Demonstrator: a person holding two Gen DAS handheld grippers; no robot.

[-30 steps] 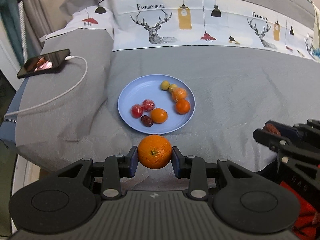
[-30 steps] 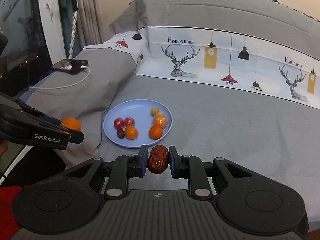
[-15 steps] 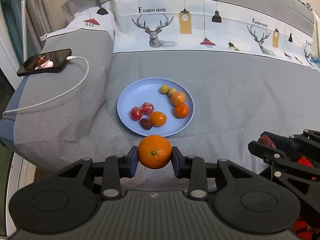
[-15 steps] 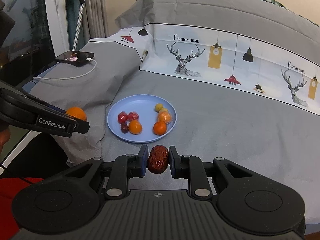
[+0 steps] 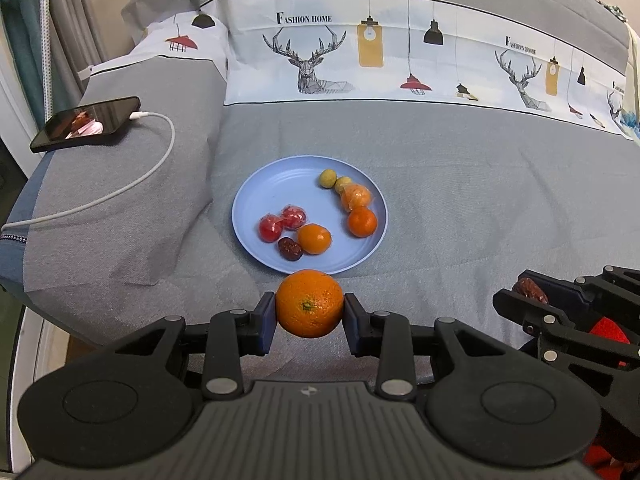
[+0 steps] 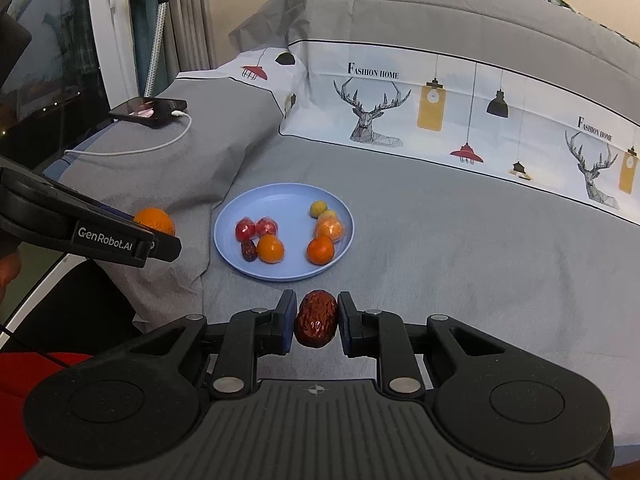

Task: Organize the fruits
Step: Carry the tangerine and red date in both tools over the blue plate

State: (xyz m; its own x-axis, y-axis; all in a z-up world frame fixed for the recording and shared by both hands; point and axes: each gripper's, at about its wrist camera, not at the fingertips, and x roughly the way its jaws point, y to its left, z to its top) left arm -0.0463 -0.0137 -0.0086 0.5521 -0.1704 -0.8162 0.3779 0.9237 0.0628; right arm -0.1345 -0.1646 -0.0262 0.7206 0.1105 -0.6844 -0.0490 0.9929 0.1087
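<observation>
A light blue plate (image 5: 276,184) lies on the grey bed and holds several small fruits: two red wrapped ones (image 5: 282,222), a dark date (image 5: 289,249), oranges (image 5: 314,239) and two small green-yellow ones (image 5: 327,178). My left gripper (image 5: 309,312) is shut on an orange (image 5: 309,303) just short of the plate's near rim. My right gripper (image 6: 316,318) is shut on a wrinkled brown date (image 6: 316,318), near the plate (image 6: 280,200) and to its right. The left gripper also shows in the right wrist view (image 6: 160,240).
A phone (image 5: 86,124) on a white charging cable (image 5: 132,182) lies on the raised grey fold at the left. A printed deer pillow band (image 5: 400,60) runs along the back. The bed's edge drops off at the near left.
Both grippers have drawn back slightly from the plate with their fruits still held. The plate sits a little farther away in both views.
</observation>
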